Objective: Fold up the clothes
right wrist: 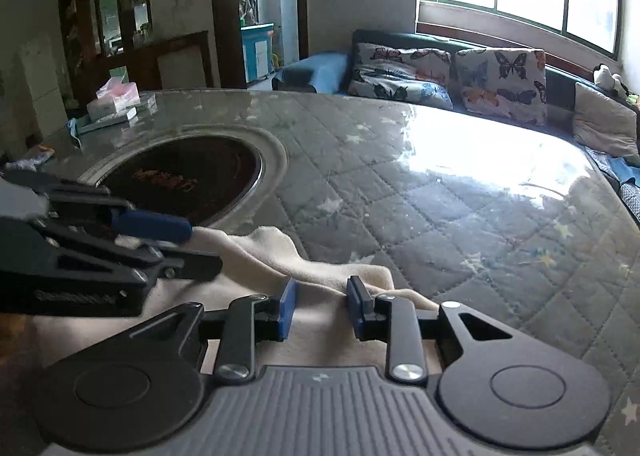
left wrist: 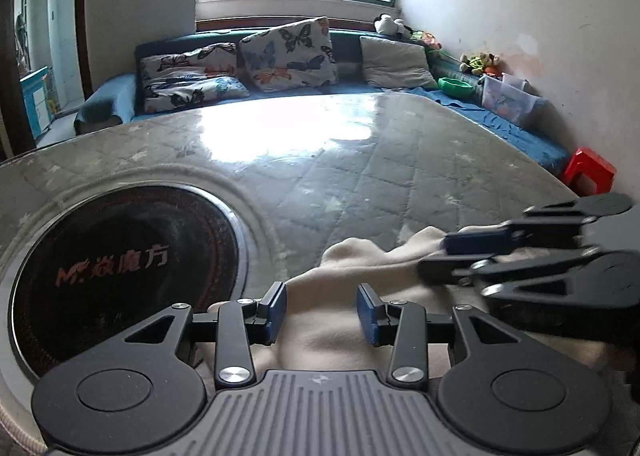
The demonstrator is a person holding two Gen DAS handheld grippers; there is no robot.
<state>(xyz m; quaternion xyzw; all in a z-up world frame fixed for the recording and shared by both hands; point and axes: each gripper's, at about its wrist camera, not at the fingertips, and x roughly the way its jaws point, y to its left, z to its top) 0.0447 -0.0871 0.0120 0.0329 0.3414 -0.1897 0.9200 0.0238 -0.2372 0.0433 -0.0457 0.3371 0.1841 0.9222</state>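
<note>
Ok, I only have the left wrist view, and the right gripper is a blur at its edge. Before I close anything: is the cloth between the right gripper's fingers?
Observer: Yes. In the right wrist view the right gripper is open, and a ridge of the cream cloth runs between its blue pads.
Operator: Anything off to the left, outside my frame?
Observer: A pink and white pack, likely tissues, sits near the far left edge of the table, well apart from the cloth.
Operator: And beyond that?
Observer: A dark wooden cabinet with glass doors stands against the wall.
</note>
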